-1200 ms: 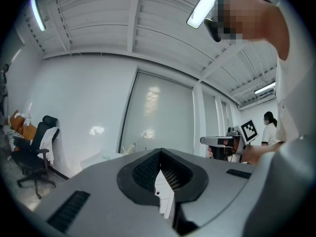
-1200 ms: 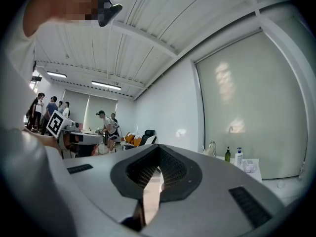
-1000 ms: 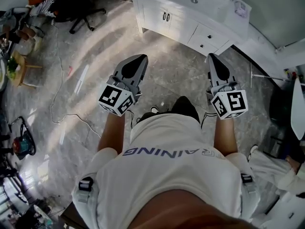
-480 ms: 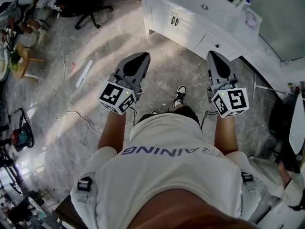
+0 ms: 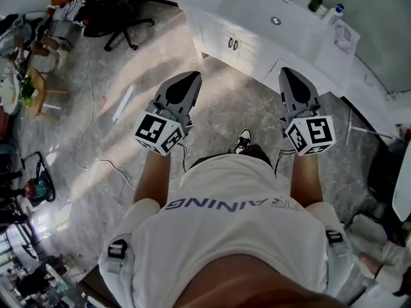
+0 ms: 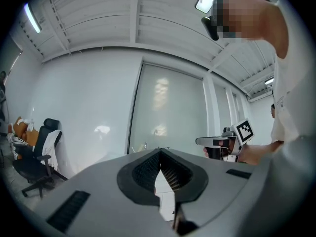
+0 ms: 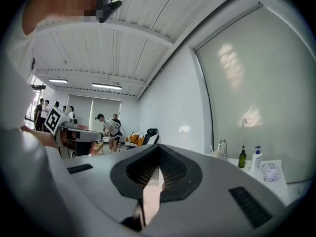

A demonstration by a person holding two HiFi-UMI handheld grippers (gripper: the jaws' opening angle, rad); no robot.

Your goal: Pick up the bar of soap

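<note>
No bar of soap can be made out in any view. In the head view my left gripper (image 5: 185, 76) and right gripper (image 5: 287, 74) are held side by side at waist height over the floor, both pointing at a white vanity counter (image 5: 257, 8) with a sink. Both are shut with nothing between the jaws. The left gripper view looks along the closed tips of my left gripper (image 6: 159, 150) at a white wall and a blind. In the right gripper view, past my right gripper (image 7: 159, 146), a tap (image 7: 223, 146) and two bottles stand on the counter.
A dark green bottle (image 5: 316, 0) and a white pump bottle (image 5: 334, 11) stand at the counter's right end. The cabinet doors and drawers (image 5: 232, 43) face me. A black office chair (image 5: 115, 15) and clutter sit at the far left. Several people (image 7: 109, 127) stand in the distance.
The view has moved towards the vanity, which now shows more of its top and sink. A shoe has appeared ahead of the person's body. Both grippers keep their pose, shut.
</note>
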